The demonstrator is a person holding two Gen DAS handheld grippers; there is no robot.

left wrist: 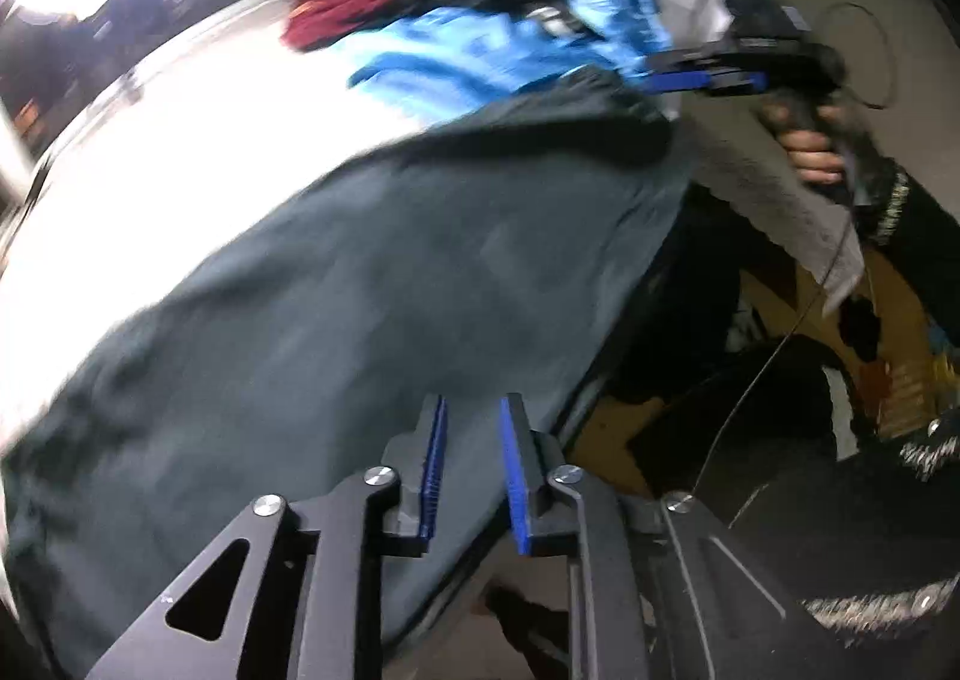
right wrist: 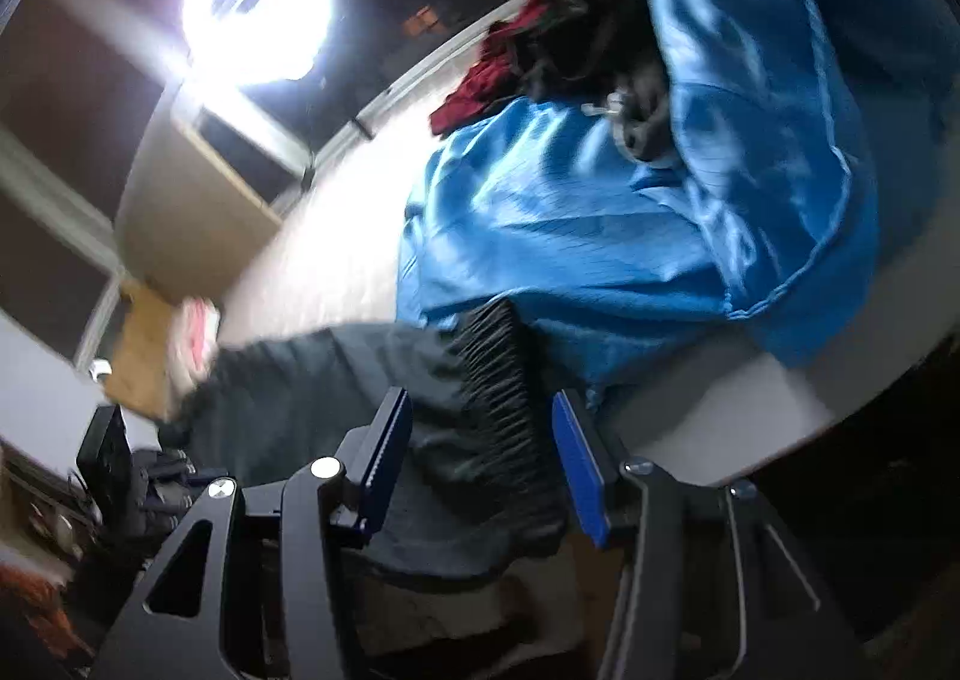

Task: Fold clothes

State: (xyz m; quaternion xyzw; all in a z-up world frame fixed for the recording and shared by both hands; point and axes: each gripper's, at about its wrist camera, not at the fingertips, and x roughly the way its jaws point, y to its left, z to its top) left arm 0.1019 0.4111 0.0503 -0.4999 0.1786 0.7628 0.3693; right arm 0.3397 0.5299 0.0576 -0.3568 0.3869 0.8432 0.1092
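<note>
The left gripper [left wrist: 474, 461] points steeply down over the near edge of the dark green garment [left wrist: 336, 284], its blue pads a narrow gap apart with nothing pinched between them. The right gripper [right wrist: 480, 464] slants down over the garment's ribbed black waistband [right wrist: 498, 410], jaws about half open, the cloth lying between them but not clamped. In the left wrist view, a hand [left wrist: 810, 152] grips the right gripper's handle, fingers wrapped round it. The garment lies spread across the white counter [left wrist: 180, 158]. Beyond it lie a blue garment [right wrist: 600, 224] and a red-and-black pile [right wrist: 540, 32].
</note>
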